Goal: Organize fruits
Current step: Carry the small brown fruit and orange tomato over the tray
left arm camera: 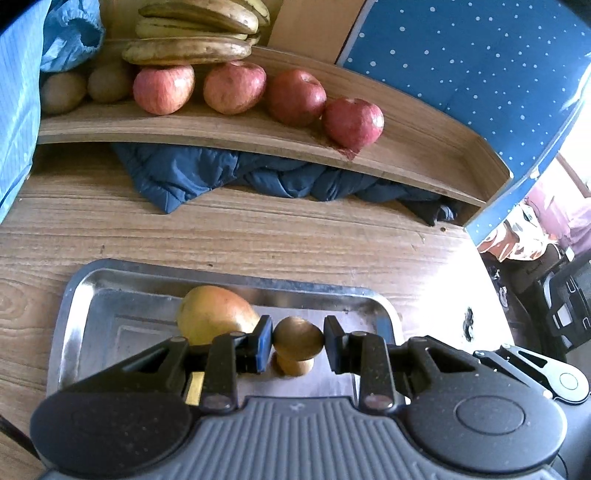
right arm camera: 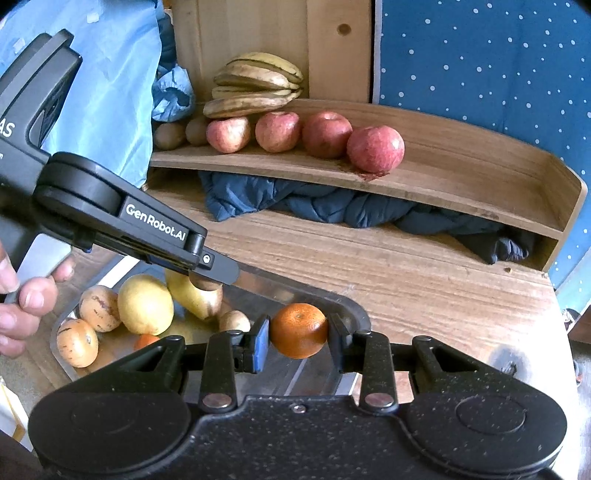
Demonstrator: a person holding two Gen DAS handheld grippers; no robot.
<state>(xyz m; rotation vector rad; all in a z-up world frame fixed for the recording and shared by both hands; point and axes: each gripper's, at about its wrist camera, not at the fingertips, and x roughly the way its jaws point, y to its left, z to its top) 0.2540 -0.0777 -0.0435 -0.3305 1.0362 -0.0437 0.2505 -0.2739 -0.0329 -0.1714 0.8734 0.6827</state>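
Left wrist view. We see the left gripper (left arm camera: pixel 298 343) with its jaws closed on a small brown kiwi (left arm camera: pixel 297 339), held above a steel tray (left arm camera: pixel 74 306); the blue pad presses the fruit's left side and the black pad its right. Below the kiwi a mirrored image of it shows on the tray floor. Just left of the gripper a yellow-red mango (left arm camera: pixel 216 314) lies in the tray. The tray rests on a wooden table (left arm camera: pixel 258 236). Farther back we find a raised wooden shelf (left arm camera: pixel 424 147) bearing four red apples (left arm camera: pixel 295 96) in a row, two more kiwis (left arm camera: pixel 85 86) at the left end, and a bunch of bananas (left arm camera: pixel 195 33) resting partly on the leftmost apple. A dark blue quilted cloth (left arm camera: pixel 229 173) is bundled beneath the shelf.

Right wrist view. We see the right gripper (right arm camera: pixel 298 338) with its jaws clamped on an orange (right arm camera: pixel 299 329), held over the near corner of the tray (right arm camera: pixel 354 314). At left the left gripper (right arm camera: pixel 207 282) enters the frame, a hand (right arm camera: pixel 26 306) on its handle; its tip carries the kiwi (right arm camera: pixel 203 284) above the tray. In the tray lie a lemon (right arm camera: pixel 145 304), the mango (right arm camera: pixel 195 301), two speckled tan fruits (right arm camera: pixel 88 325), another small brown fruit (right arm camera: pixel 234 320) and a second orange (right arm camera: pixel 146 340), partly hidden behind the gripper. The shelf (right arm camera: pixel 480 177), apples (right arm camera: pixel 325 134) and bananas (right arm camera: pixel 255 85) stand beyond, well apart from both grippers.
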